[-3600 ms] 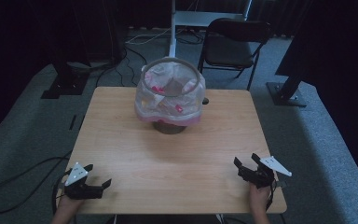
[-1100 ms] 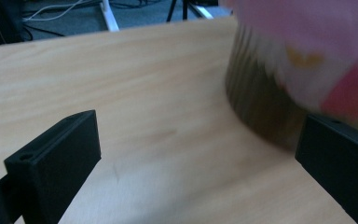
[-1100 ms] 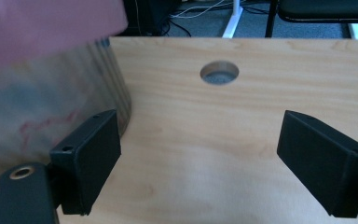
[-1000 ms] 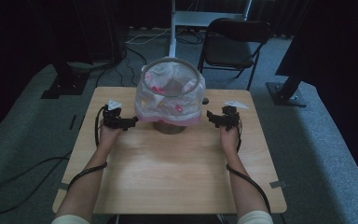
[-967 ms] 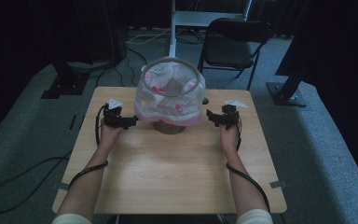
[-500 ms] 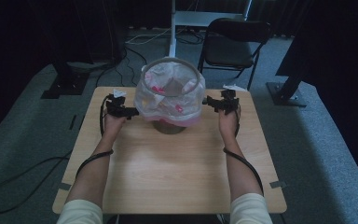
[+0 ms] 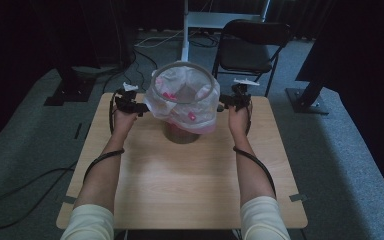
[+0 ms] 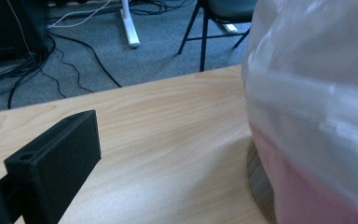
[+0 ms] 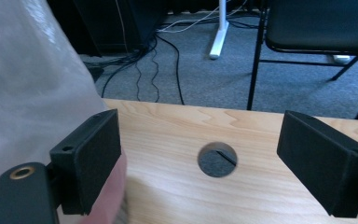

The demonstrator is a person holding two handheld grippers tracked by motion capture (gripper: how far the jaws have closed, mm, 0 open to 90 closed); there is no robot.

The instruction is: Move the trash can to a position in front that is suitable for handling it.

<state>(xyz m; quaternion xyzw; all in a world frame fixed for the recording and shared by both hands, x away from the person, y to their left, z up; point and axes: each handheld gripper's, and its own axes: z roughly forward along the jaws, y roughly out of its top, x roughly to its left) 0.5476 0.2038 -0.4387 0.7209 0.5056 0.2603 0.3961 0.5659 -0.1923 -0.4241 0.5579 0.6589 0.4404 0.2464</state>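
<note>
The jaws of the right gripper (image 7: 228, 103) are seen spread apart, the bag (image 7: 182, 100) just beside one of them; whether the jaws of the left gripper (image 7: 139, 106) are apart cannot be told, one alone being seen. Over the last seconds both grippers have been carried from the near counter (image 7: 180, 185) edge up to either side of the bag, so a two-sided grasp is judged imminent. The bag, translucent white with pink contents, is draped over a grey hoop (image 7: 184, 67) on a round base (image 7: 180, 135), toward the far middle of the counter.
</note>
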